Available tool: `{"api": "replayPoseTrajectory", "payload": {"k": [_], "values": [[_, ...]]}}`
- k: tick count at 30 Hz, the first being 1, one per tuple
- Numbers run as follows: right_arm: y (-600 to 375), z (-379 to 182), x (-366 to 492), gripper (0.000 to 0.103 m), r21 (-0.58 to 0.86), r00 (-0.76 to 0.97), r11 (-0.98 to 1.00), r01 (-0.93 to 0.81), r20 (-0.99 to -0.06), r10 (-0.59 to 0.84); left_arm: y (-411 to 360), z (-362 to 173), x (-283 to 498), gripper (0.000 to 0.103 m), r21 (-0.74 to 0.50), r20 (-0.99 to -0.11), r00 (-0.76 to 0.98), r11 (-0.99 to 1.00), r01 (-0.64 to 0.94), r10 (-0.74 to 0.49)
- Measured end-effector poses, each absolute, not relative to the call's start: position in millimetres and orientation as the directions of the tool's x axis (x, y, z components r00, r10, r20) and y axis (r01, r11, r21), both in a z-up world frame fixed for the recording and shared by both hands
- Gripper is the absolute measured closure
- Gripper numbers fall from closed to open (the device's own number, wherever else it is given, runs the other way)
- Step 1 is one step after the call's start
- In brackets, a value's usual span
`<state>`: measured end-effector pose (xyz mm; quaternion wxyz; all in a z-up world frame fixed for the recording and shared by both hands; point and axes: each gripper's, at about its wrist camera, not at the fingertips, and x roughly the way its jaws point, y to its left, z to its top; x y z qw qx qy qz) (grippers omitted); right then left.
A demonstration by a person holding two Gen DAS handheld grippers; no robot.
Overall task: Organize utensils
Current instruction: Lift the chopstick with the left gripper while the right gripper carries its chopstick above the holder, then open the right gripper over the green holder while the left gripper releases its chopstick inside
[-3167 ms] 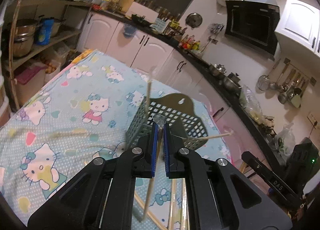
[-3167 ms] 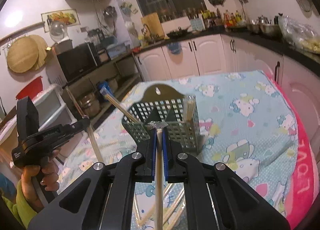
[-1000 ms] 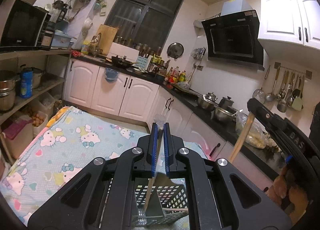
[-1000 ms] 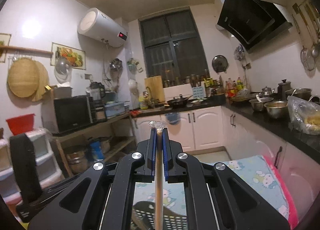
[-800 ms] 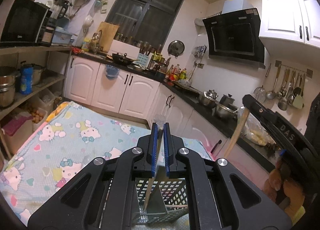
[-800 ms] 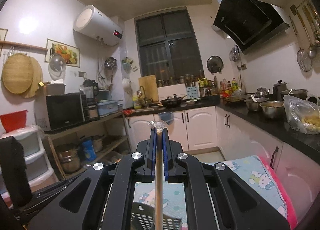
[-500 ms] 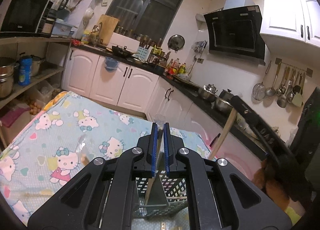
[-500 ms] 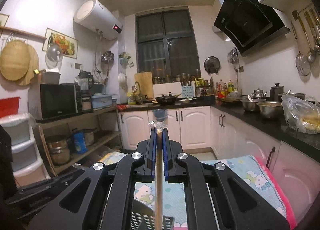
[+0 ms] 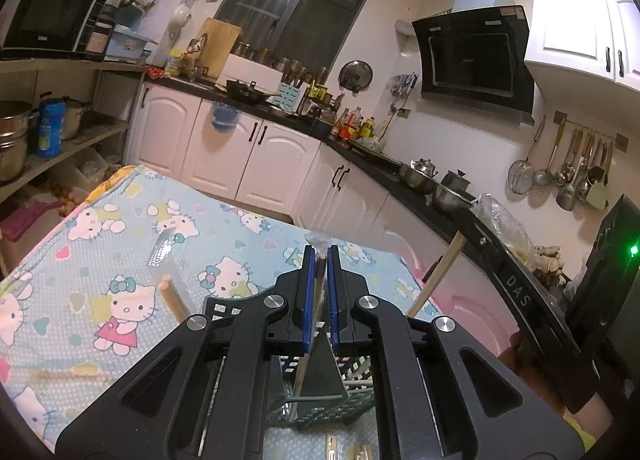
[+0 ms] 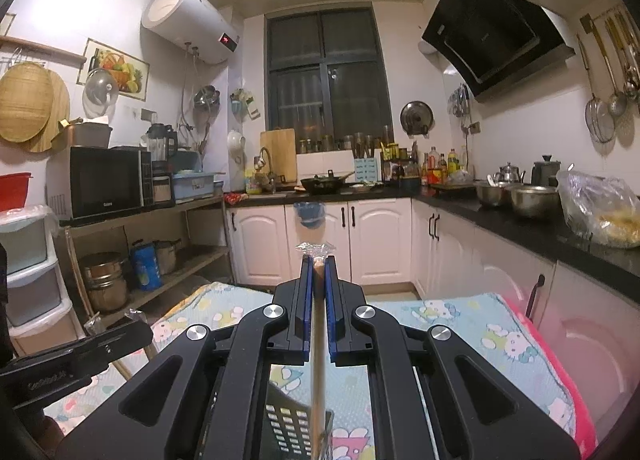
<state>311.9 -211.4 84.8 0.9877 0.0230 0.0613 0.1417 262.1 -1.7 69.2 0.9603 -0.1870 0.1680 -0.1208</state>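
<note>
**Chopsticks lowered toward the basket**

Both hands have dropped since a second ago — left gripper (image 9: 319, 260) clamps a chopstick (image 9: 306, 356) reaching into the dark slotted basket (image 9: 352, 400); right gripper (image 10: 319, 272) pinches another chopstick (image 10: 317, 364) above the basket (image 10: 288, 428) on the cartoon-cat tablecloth (image 9: 120, 260)

The left hand-held gripper (image 9: 319, 260) points slightly downward, its blue pads (image 9: 307, 300) closed on a thin stick (image 9: 316, 296) that hangs down between them. The right hand-held gripper (image 10: 319, 264) sits nearly level, pads (image 10: 306, 300) clamped on a second stick (image 10: 318, 340), upright. In the left wrist view the right one shows at the right edge, a hand (image 9: 520, 356) under it.
</note>
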Motion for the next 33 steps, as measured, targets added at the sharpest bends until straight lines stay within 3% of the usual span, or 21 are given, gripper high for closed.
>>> {"api": "replayPoseTrajectory", "payload": {"k": [17, 23, 27, 33], "values": [[-219, 75, 284, 0.096, 0.127, 0.925, 0.945, -0.301, -0.203, 0.322, 5, 66, 257, 0.101, -0.386, -0.265, 0.934, 0.914, 0.126, -0.241], [-224, 74, 277, 0.085, 0.152, 0.914, 0.943, -0.296, -0.241, 0.326, 6, 62, 254, 0.101, -0.39, -0.284, 0.929, 0.914, 0.116, -0.239], [-228, 73, 271, 0.084, 0.159, 0.91, 0.943, -0.293, -0.256, 0.326, 7, 61, 251, 0.101, -0.391, -0.296, 0.925, 0.914, 0.109, -0.237], [-232, 73, 261, 0.078, 0.167, 0.906, 0.943, -0.288, -0.271, 0.324, 9, 59, 244, 0.094, -0.397, -0.311, 0.92, 0.912, 0.102, -0.239]]}}
